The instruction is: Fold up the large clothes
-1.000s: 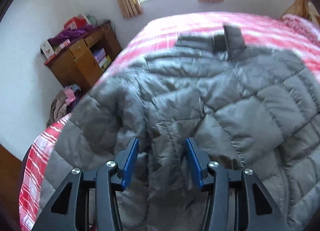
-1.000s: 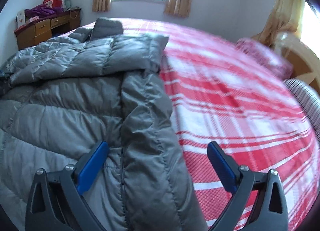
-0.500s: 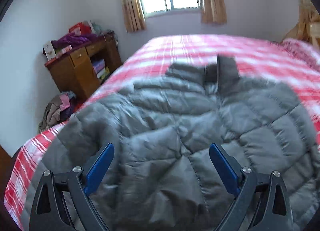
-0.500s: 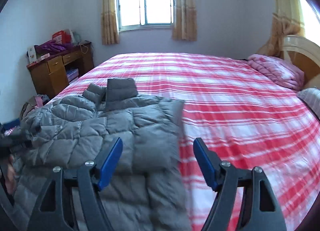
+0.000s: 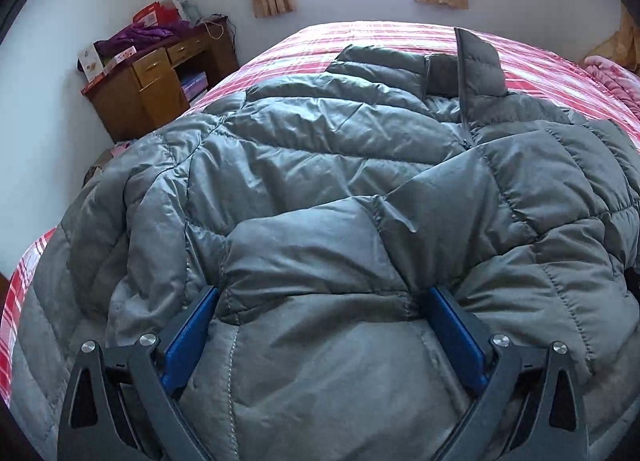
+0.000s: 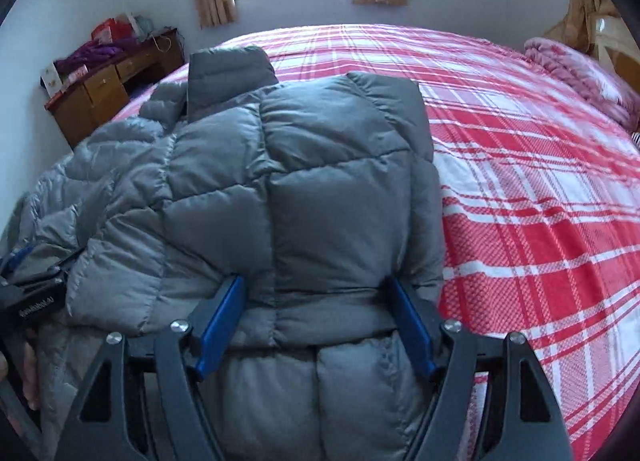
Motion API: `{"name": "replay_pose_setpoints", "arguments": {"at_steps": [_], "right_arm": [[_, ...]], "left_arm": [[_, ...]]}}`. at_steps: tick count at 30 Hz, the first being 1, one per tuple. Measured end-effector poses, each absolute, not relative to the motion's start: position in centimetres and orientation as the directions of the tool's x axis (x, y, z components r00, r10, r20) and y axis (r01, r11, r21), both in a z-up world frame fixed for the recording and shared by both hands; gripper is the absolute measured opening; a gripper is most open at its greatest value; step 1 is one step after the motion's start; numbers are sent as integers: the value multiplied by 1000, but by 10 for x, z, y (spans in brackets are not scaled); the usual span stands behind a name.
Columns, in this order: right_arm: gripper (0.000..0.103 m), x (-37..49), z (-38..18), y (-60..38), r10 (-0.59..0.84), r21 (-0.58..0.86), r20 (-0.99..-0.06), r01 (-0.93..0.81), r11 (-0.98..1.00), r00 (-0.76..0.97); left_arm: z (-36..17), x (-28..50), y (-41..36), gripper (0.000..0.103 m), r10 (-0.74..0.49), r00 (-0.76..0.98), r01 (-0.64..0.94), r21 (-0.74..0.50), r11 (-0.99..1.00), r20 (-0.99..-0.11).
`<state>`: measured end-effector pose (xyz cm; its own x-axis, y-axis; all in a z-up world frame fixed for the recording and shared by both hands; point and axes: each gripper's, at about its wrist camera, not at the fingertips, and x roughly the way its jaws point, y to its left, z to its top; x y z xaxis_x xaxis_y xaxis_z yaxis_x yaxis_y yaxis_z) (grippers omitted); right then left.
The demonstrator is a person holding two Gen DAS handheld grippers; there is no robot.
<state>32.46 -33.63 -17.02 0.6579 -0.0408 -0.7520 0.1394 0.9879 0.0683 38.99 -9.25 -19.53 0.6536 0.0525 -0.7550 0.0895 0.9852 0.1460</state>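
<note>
A grey quilted down jacket [image 5: 340,149] lies spread on the bed, its collar [image 5: 478,61] standing at the far end. My left gripper [image 5: 322,297] is pushed down into the jacket's near part. Its jaws are opening wide, and a puffy bulge of fabric fills the gap without being clamped. In the right wrist view the jacket [image 6: 320,165] has its right side folded over into a thick band. My right gripper [image 6: 316,285] straddles that band, and both blue pads [image 6: 224,321] press into it. The collar [image 6: 230,73] points toward the window.
The bed [image 6: 520,181] has a red and white plaid cover that lies bare to the right of the jacket. A pink blanket [image 6: 576,69] sits at the far right. A cluttered wooden desk [image 5: 148,89] stands by the left wall. A hand [image 6: 28,365] shows at the left edge.
The left jaws let go of a pinched fold, spread wide and sank into the jacket. The right gripper swung left from the jacket's edge onto the folded band and narrowed around it.
</note>
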Motion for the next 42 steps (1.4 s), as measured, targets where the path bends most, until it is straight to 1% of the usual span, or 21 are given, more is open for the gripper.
{"name": "replay_pose_setpoints", "arguments": {"at_steps": [4,10,34,38,39,40,42], "right_arm": [[77,325,-171,-328,-81,13,-761,141,990,644],[77,327,-172,-328,-99,-9,-765,143,990,636],[78,331,-174,-324,-128,-46,-768,145,988,627],[81,333,-173,-324,-124,-45,-773,141,989,622],[85,334,-172,-326,-107,-30,-777,134,991,620],[86,332,-168,-330,-80,-10,-783,117,993,617],[90,323,-158,-334,-90,-11,-777,130,991,622]], "left_arm": [[-196,391,-93,102,57,652,86,148,985,-756],[-196,391,-93,102,57,651,87,149,985,-757],[-197,392,-92,102,56,648,86,146,986,-760],[-186,390,-89,102,41,637,114,146,983,-770],[-177,384,-88,102,43,650,126,164,978,-759],[-168,379,-86,102,39,667,136,172,976,-744],[-142,364,-79,102,28,709,156,195,968,-705]]}}
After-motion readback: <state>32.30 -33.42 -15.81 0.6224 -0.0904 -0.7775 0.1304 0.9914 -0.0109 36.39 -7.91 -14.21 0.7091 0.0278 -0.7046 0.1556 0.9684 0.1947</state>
